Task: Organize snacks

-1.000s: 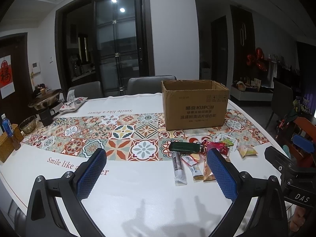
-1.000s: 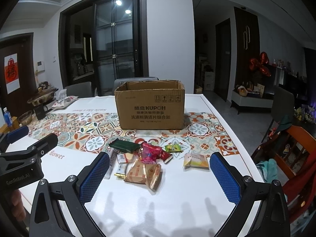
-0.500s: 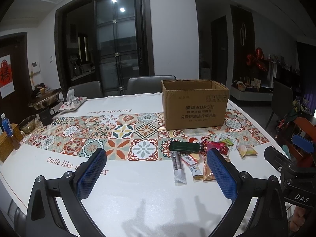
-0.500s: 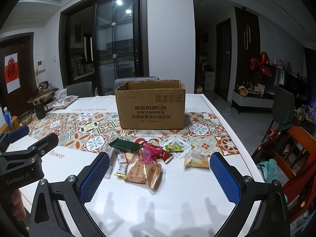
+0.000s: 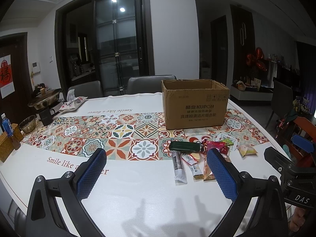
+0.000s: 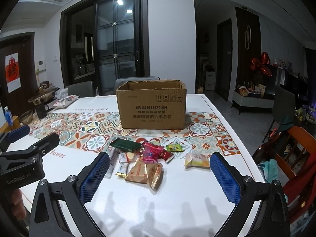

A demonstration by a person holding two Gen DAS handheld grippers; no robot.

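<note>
Both pairs of fingers stand spread wide and hold nothing, and nothing has shifted since the earlier frames: the left gripper (image 5: 157, 174) and the right gripper (image 6: 160, 178) hover over the white counter (image 6: 177, 203) just as they did, the snacks lying where they lay. From the right gripper, the snack pile sits between the blue pads and slightly beyond them, toward 12 o'clock: two tan biscuit packets (image 6: 145, 172) nearest, a red-pink candy bag (image 6: 153, 152) just behind them, a dark green pouch (image 6: 125, 145) at 11 o'clock touching the heap, a small green sweet (image 6: 174, 148) at 1 o'clock, and a pale yellow packet (image 6: 197, 160) lying apart near the right finger (image 6: 225, 177). From the left gripper, the same pile lies at 1 o'clock, partly hidden behind its right finger (image 5: 221, 175); a long grey-white stick pack (image 5: 178, 166) points toward the camera beside a narrow sachet (image 5: 194, 168). Farther out at 12 o'clock stands the open cardboard box (image 6: 152, 106) (brown, printed KUPOH, flaps down) upright on the patterned tile runner (image 5: 118, 136), apart from the snacks. At the counter's far 10 o'clock edge sit a metal pot (image 5: 44, 98) and a dark mug (image 5: 45, 116).
</note>
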